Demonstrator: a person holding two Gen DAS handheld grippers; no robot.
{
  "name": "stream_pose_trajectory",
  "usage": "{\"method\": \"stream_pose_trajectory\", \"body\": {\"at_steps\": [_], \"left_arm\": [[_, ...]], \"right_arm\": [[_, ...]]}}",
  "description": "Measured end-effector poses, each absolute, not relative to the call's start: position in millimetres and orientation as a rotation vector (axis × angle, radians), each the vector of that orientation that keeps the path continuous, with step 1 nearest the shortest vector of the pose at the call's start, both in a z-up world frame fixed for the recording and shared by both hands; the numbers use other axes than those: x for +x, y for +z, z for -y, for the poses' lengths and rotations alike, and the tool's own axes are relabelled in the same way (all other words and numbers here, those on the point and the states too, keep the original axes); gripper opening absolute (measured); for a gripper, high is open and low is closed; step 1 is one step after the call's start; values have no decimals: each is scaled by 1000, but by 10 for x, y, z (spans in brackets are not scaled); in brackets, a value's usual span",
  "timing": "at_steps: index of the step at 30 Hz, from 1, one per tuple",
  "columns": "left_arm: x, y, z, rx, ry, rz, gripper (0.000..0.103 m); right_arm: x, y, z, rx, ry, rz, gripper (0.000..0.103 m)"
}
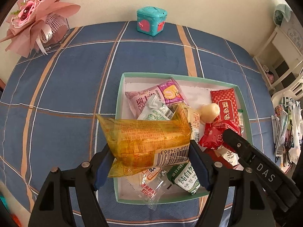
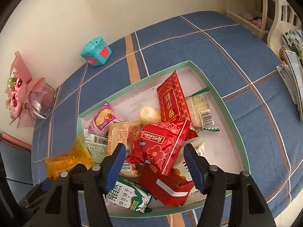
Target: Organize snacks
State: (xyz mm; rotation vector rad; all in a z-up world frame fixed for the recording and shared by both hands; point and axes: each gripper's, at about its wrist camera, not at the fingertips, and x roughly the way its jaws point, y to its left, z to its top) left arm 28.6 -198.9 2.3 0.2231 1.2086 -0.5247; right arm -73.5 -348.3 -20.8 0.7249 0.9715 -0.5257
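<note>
Left wrist view: your left tongs [image 1: 151,151] are pinching the yellow packet [image 1: 145,141] across its width, both pads pressed on its sides; the packet hangs over the near left edge of the box [image 1: 178,75]. It looks light and crinkly, with slick film and soft contents, so hold it at mid-body as now rather than by the sealed ends. Just right of the tongs lie the red flower packet [image 1: 217,134] and the other tool's black arm; ahead lie the pink packet [image 1: 157,96] and a pale round sweet [image 1: 209,111]. Far ahead stands a teal box [image 1: 151,20].

Right wrist view: your right tongs [image 2: 154,162] stand spread, with the pads clear of the red flower packet [image 2: 161,145] lying between and ahead of them. Judged puffy and slippery, it is best taken across its middle. Beneath it, a stiff red carton [image 2: 166,187] and a green biscuit packet [image 2: 130,198] crowd the near corner of the box; the yellow packet [image 2: 66,160] sits to the left.
</note>
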Motion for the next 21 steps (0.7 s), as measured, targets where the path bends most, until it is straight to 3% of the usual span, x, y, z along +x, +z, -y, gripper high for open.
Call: {"method": "stream_pose_trajectory", "body": {"at_steps": [8,11,21], "left_arm": [[335,115,1905,190,-523,-1181,85],[361,112,1871,182,-502,-1172,95],[507,93,1659,227,-317,-1110,95]], "right_arm": [[-727,-172,3461,708,-524,-970,73],[-726,-175,3455,702,-527,-973,74],[-690,-198,3437,682,-526,-989,76]]}}
